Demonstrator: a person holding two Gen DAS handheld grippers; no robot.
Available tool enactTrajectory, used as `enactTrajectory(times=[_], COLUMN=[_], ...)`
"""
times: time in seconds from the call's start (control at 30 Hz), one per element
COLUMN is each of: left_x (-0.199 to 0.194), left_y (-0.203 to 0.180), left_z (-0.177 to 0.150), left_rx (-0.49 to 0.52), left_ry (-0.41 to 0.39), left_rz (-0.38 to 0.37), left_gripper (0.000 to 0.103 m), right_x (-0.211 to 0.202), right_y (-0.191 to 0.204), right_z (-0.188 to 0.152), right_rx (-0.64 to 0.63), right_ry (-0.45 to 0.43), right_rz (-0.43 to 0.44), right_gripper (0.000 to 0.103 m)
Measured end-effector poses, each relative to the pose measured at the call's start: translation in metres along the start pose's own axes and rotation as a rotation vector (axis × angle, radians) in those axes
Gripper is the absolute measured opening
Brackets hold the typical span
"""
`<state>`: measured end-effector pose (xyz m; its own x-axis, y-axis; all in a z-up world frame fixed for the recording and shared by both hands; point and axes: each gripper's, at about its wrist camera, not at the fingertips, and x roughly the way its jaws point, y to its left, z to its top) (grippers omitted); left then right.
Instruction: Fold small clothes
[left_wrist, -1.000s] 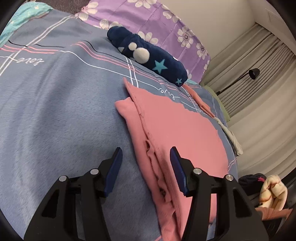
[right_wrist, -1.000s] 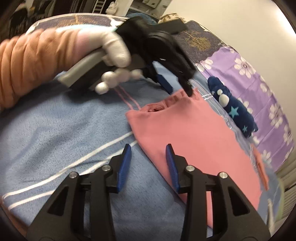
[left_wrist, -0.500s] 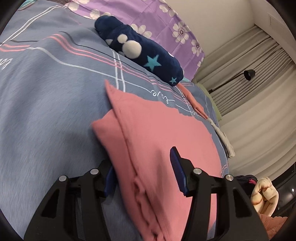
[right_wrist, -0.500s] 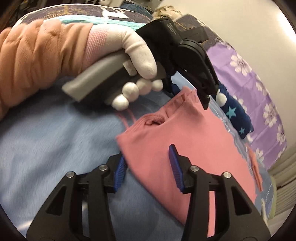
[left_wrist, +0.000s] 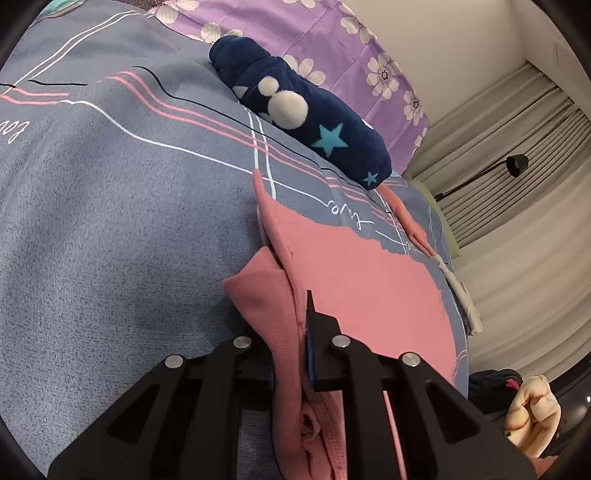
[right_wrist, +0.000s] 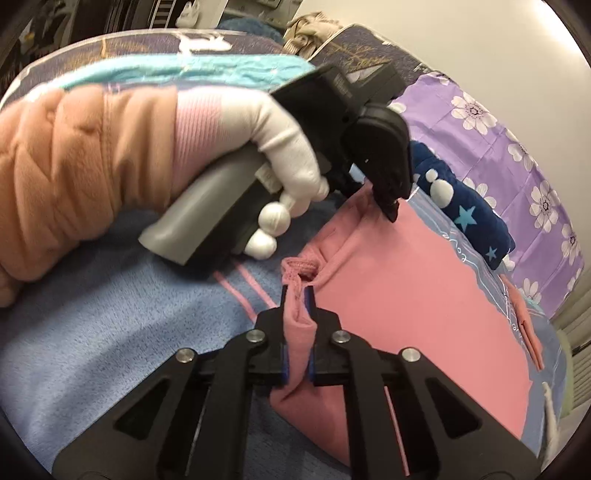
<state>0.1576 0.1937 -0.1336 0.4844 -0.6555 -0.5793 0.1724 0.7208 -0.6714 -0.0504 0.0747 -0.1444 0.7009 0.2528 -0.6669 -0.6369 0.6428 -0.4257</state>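
Observation:
A pink garment (left_wrist: 354, 280) lies spread on the blue-grey bedspread (left_wrist: 110, 221); it also shows in the right wrist view (right_wrist: 424, 295). My left gripper (left_wrist: 291, 325) is shut on the garment's near edge, with pink cloth bunched between its fingers. In the right wrist view the left gripper (right_wrist: 384, 199) is held by a white-gloved hand (right_wrist: 280, 147) and pinches the far corner of the waistband. My right gripper (right_wrist: 297, 306) is shut on the near corner of the waistband, cloth folded between the blue pads.
A rolled navy blanket (left_wrist: 303, 114) with stars lies beyond the garment, against a purple flowered pillow (left_wrist: 332, 44). Another pink piece (left_wrist: 406, 218) and a white cloth (left_wrist: 461, 295) lie at the bed's far right edge. Curtains and a lamp (left_wrist: 517, 162) stand beyond.
Both grippers moved forward onto the pink garment's edge and closed on it. They were open a second ago; now the cloth is pinched and slightly lifted.

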Motion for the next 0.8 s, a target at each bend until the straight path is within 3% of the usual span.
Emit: enactTrajectory(times=[0.5, 0.8], left_x=[0.002, 0.017], left_y=[-0.077, -0.124], left_z=[0.021, 0.024], left_rx=[0.116, 0.166], left_ry=[0.011, 0.025], left_rz=[0.062, 0.097], left_gripper=[0.011, 0.011], right_x=[-0.060, -0.081], right_y=[-0.074, -0.112], right_z=[-0.021, -0.049], right_rx=[0.257, 0.398], right_ry=[-0.125, -0.144], right_rz=[-0.013, -0.005], right_gripper=[0.006, 0.007])
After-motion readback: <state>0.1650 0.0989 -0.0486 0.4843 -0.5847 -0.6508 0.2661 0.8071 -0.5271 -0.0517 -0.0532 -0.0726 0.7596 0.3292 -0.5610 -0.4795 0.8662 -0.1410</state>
